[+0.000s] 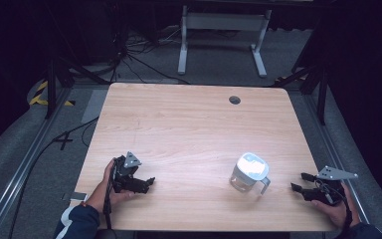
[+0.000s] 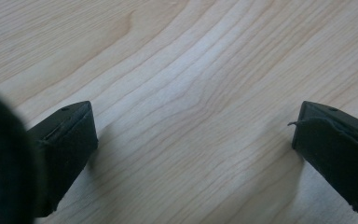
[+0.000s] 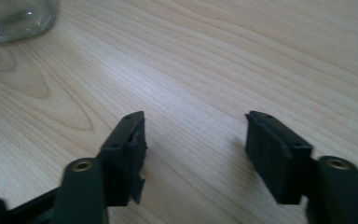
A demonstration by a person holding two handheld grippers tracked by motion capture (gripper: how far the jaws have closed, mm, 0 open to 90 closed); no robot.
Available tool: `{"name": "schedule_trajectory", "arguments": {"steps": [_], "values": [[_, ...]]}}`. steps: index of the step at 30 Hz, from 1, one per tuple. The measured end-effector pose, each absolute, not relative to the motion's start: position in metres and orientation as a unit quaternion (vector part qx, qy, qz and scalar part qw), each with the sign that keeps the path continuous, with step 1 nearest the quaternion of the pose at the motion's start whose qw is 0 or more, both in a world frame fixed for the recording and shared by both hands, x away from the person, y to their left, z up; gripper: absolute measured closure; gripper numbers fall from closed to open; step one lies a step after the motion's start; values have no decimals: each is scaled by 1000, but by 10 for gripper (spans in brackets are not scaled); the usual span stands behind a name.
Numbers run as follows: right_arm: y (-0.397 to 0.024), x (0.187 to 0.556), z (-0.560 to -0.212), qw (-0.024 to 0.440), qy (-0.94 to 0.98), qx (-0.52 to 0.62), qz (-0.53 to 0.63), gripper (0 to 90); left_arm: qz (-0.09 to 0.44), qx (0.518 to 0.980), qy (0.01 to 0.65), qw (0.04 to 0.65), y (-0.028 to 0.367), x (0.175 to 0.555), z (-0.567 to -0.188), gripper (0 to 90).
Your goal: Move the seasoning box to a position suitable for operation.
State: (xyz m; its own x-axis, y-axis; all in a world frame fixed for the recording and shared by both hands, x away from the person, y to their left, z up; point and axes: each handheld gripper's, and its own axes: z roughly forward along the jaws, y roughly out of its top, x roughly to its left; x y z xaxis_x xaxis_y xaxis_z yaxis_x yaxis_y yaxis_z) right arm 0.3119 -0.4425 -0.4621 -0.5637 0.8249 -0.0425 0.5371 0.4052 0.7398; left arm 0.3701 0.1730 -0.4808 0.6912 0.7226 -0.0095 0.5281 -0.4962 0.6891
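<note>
Desk (image 1: pixel 189 124): bare wood, one lidded clear jug (image 1: pixel 249 173).
Left claw (image 1: pixel 146 183): jaws apart, empty.
Right claw (image 1: pixel 299 182): apart, empty.
Progress: I judge nothing begun.

Pale wood-grain table (image 1: pixel 189 129), clear glass jug (image 1: pixel 248 173) with white lid, black left gripper (image 1: pixel 146 183), black right gripper (image 1: pixel 299 181)
</note>
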Motion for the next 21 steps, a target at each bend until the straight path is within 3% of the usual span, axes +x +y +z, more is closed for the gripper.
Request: {"name": "schedule_trajectory", "arguments": {"steps": [4, 10, 21], "values": [[-439, 312, -452, 214, 809, 406, 368, 659, 132, 860, 351, 346, 170, 371, -481, 2], [-423, 308, -423, 220, 794, 366, 432, 893, 132, 859, 352, 347, 168, 370, -481, 4], [-369, 304, -383, 218, 796, 284, 488, 899, 132, 859, 352, 347, 168, 370, -481, 4]]}}
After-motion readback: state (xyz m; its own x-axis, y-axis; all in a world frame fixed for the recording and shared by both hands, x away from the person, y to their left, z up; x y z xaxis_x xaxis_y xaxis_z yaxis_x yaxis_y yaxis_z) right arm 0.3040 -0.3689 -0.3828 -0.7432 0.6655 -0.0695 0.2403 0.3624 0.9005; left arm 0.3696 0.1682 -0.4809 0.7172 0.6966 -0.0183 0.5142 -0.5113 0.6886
